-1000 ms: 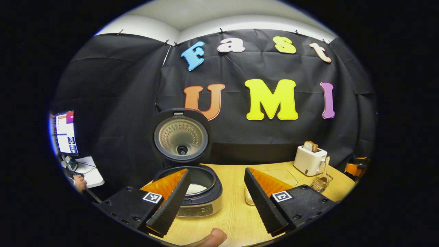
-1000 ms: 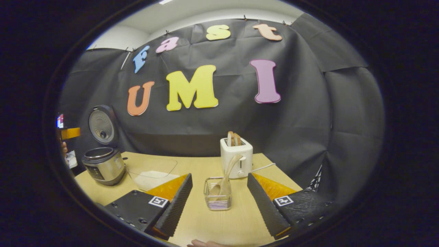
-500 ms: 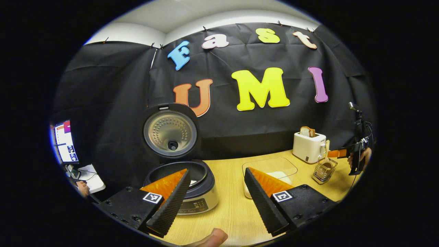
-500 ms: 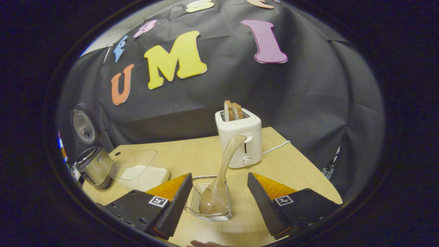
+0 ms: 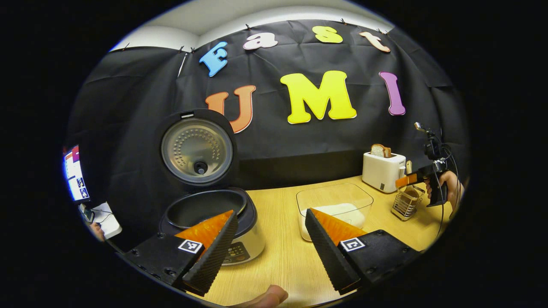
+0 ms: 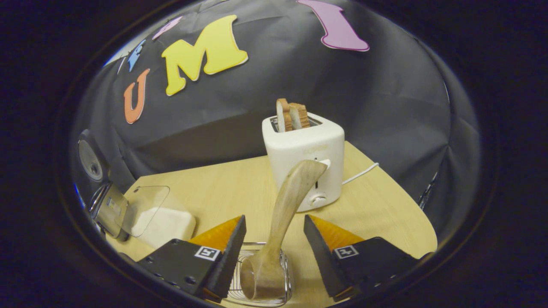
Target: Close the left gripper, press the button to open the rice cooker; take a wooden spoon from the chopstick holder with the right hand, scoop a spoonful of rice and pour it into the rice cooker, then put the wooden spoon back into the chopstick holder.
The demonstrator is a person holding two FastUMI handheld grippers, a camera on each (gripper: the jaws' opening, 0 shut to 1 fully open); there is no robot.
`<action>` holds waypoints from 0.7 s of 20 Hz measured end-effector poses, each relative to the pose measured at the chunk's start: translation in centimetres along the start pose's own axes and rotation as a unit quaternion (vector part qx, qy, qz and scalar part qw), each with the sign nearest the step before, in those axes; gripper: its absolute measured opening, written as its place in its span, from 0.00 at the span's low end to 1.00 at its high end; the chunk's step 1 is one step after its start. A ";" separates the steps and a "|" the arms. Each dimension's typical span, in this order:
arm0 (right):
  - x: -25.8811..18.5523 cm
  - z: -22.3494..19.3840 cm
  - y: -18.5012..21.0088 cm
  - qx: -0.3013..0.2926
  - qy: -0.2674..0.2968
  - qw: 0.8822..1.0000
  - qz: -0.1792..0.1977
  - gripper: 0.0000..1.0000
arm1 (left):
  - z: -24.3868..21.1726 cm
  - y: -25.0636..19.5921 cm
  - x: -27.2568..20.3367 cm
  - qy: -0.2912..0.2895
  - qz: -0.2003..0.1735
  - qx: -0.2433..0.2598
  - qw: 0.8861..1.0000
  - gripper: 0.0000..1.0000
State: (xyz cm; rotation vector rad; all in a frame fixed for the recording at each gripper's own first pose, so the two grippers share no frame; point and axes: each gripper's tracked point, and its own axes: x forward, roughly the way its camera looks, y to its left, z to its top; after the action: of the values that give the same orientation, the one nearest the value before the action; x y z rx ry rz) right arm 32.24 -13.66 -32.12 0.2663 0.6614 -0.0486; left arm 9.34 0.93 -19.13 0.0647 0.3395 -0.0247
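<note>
My right gripper (image 6: 274,252) has its fingers spread apart, and the wooden spoon (image 6: 284,214) stands between them, touching neither. The handle leans up and away from me toward the toaster (image 6: 305,149) just ahead; its bowl sits low in the wire chopstick holder (image 6: 261,288), right under my fingertips. The gaps on both sides of the handle are about even, so I have room either way. The toaster with its two slices of bread (image 6: 291,114) blocks the way straight ahead, and its cord (image 6: 359,173) trails off to my right along the table (image 6: 222,192). Farther right the table edge curves away against the black cloth wall.

Off to the left of this gripper sits the clear rice container (image 6: 152,216), and beyond it the rice cooker (image 6: 107,205) with its lid up.

My left gripper (image 5: 269,239) is also spread wide and holds nothing. Its left finger (image 5: 212,252) covers part of the rice cooker (image 5: 209,214), whose lid (image 5: 197,149) stands upright against the wall with the pot open. Its right finger (image 5: 327,252) overlaps the near wall of the rice container (image 5: 338,201). Bare tabletop runs between the fingers. Far to the right I see the other gripper (image 5: 406,179) over the chopstick holder (image 5: 406,205), held in a hand (image 5: 447,188), beside the toaster (image 5: 382,171). A thumb tip (image 5: 265,297) shows at the bottom edge, and a lit screen (image 5: 73,173) at the far left.
</note>
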 end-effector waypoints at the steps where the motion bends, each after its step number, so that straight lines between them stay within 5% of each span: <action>1: 0.2 0.1 0.1 0.001 0.000 1.000 0.001 0.70 | -0.2 -0.2 0.6 0.000 -0.003 -0.002 1.000 1.00; 4: 0.4 0.1 0.5 0.009 -0.002 1.000 0.012 0.54 | -0.5 -0.6 1.6 0.002 -0.012 -0.007 1.000 1.00; 5: 0.5 0.1 0.3 0.008 -0.005 1.000 0.009 0.40 | -0.4 -0.7 1.7 0.001 -0.015 -0.008 1.000 1.00; 6: 0.4 0.3 0.1 0.006 -0.009 1.000 0.005 0.39 | -0.7 -0.6 1.8 0.001 -0.017 -0.007 1.000 1.00; 7: 0.2 0.3 -0.1 0.006 -0.012 1.000 -0.001 0.21 | -0.8 -0.5 1.9 0.002 -0.018 -0.006 1.000 1.00; 14: -1.9 1.1 0.9 0.022 -0.047 0.998 0.022 0.11 | -2.3 1.8 -0.3 0.007 -0.006 -0.008 1.000 1.00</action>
State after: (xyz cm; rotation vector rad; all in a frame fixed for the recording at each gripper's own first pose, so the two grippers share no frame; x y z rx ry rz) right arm 31.52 -13.13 -29.91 0.3197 0.5608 -0.0340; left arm 8.32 2.87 -21.03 0.0461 0.3533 -0.0332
